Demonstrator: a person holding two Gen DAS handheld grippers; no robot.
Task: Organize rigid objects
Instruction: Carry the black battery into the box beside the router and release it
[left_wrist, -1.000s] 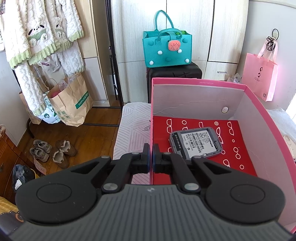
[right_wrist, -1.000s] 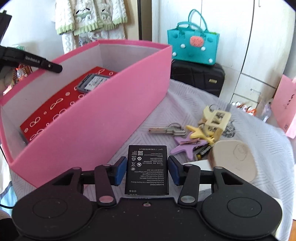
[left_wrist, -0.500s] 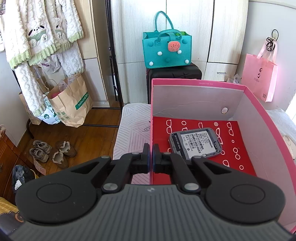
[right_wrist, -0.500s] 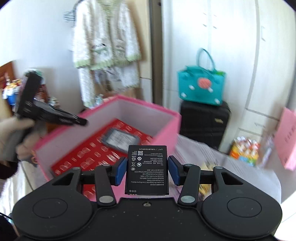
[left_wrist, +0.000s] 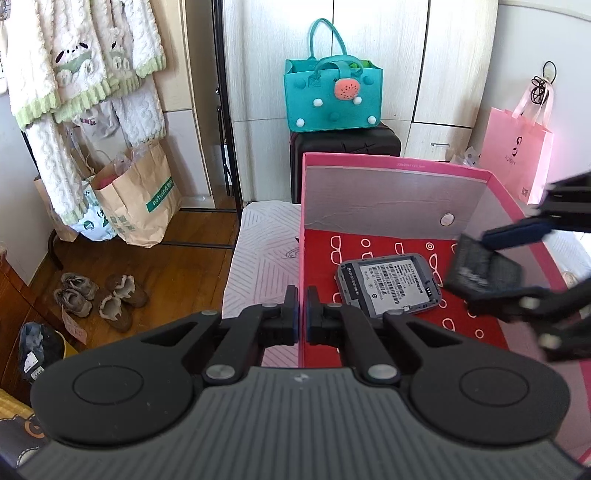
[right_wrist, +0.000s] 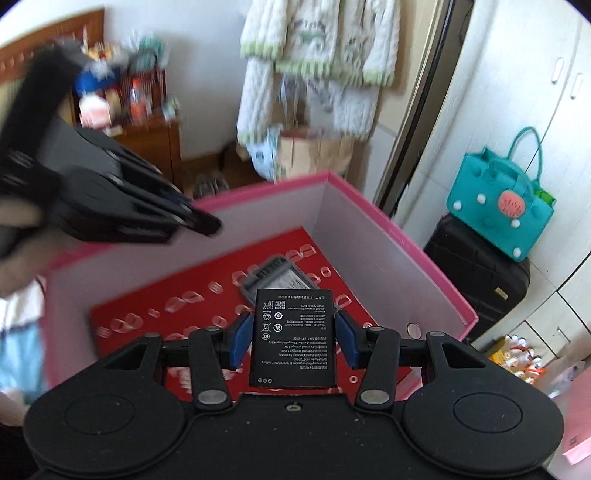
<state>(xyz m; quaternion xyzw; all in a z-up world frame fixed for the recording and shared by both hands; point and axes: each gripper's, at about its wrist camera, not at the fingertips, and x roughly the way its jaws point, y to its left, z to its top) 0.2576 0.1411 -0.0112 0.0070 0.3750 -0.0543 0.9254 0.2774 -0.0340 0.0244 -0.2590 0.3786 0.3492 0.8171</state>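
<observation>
Right wrist view, lower centre: right gripper (right_wrist: 293, 341) gripping a flat black battery (right_wrist: 293, 339) by its 2 long edges, blue pads (right_wrist: 242, 341) pressed to its sides. Now hanging above the red patterned floor of the pink box (right_wrist: 424, 258); 1 second ago, hovering outside the box wall over the striped cloth. Background smearing, so the gripper is moving fast.

Centre of the same view: grey device (right_wrist: 280, 277) lying flat on the box floor, just beyond the battery's far edge.

Left wrist view, lower centre: left gripper (left_wrist: 301, 321) clamped shut on the near wall of the pink box (left_wrist: 391, 162), 1 finger either side of it, unchanged over the last second. Steadying the box, by the look of it.

Right of that frame: the battery (left_wrist: 480, 271) entering blurred, above the floor beside the grey device (left_wrist: 388, 284).

Judgement: carrying phase nearly done; lowering and releasing inside the box remaining.

Upper centre, far: teal bag (left_wrist: 332, 96) resting on a black suitcase (left_wrist: 343, 147).
</observation>
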